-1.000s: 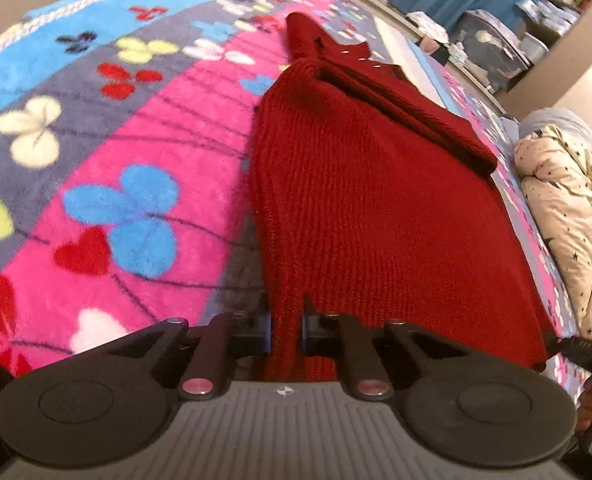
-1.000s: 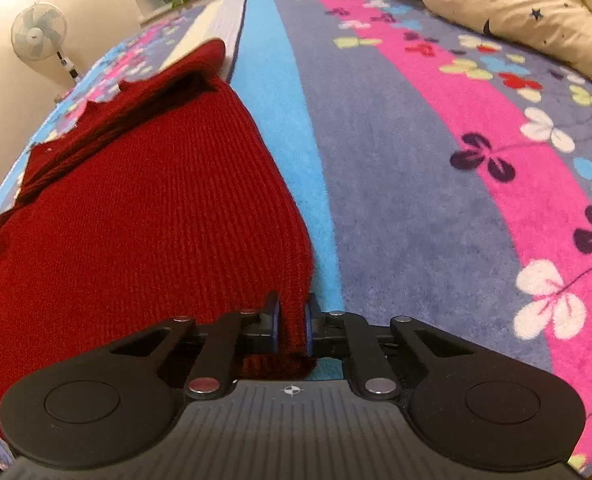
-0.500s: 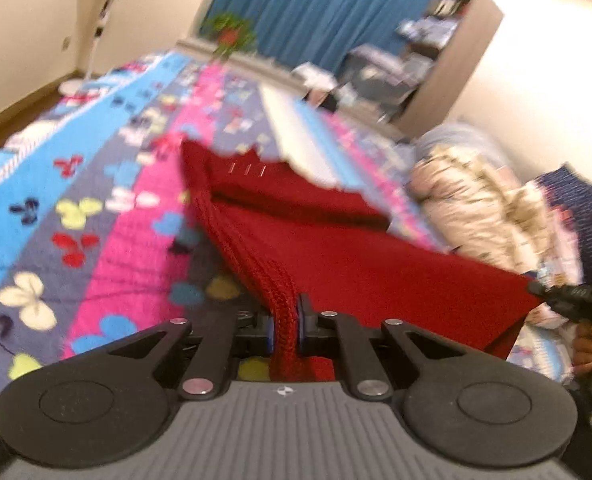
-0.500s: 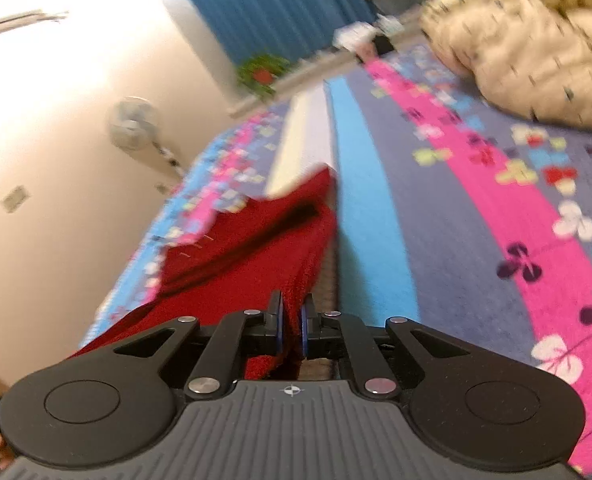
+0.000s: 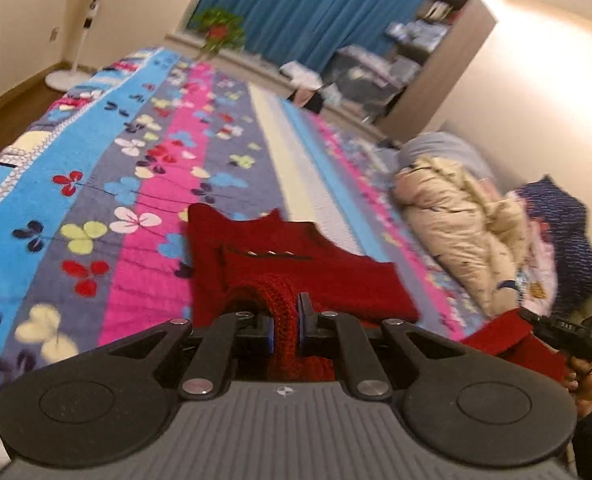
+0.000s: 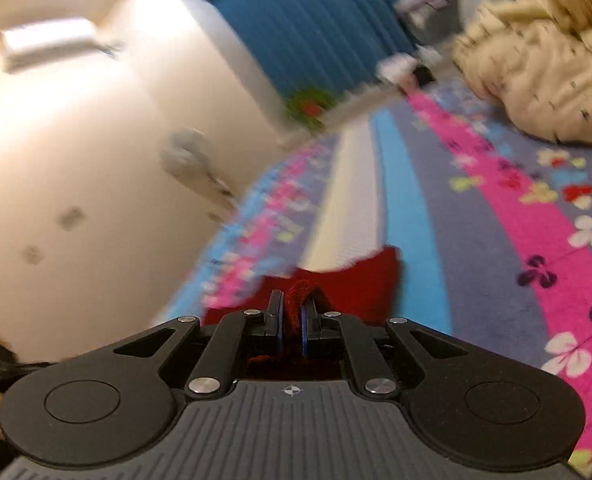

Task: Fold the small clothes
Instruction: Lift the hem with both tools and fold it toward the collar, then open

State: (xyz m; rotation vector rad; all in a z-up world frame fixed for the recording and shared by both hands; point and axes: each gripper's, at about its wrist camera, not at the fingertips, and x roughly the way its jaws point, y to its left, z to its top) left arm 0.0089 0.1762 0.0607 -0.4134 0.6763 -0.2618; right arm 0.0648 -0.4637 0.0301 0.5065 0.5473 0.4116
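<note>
Left hand-held gripper (image 5: pixel 284 326): black two-finger thing, jaws pinched tight on a bunched edge of the dark red ribbed knit sweater (image 5: pixel 296 264). The knit pokes up in a little hump right between the blue-edged pads and runs back under the gripper body too.

Right hand-held gripper (image 6: pixel 292 328): same deal, jaws squeezed together on another bit of that red knit, a small tuft sticking up between the pads. You can also spot this gripper from the left wrist view (image 5: pixel 535 326), off at the right edge, clamped on a red corner with a person's hand (image 5: pixel 583 380) behind it.

Where the sweater sits vs the grippers: the near edge is up off the bed in both jaws, and the rest trails away forward and down from the fingertips. The far part, with the neck opening and a row of small pale stitches or pins (too blurry to say which), lies flat on the bed just past the left gripper.

Under it: a fleece bed blanket striped in blue, grey, pink and white with clover and heart prints (image 5: pixel 108 184).

Further out, right side: a crumpled cream padded jacket with small dark marks (image 5: pixel 455 224), well apart from the sweater, with a navy patterned garment (image 5: pixel 563 232) beside it.

Background: blue curtains (image 5: pixel 315 12), a potted green plant (image 5: pixel 220 28), a white standing fan (image 5: pixel 84 20). Right wrist view is pretty motion-blurred.
</note>
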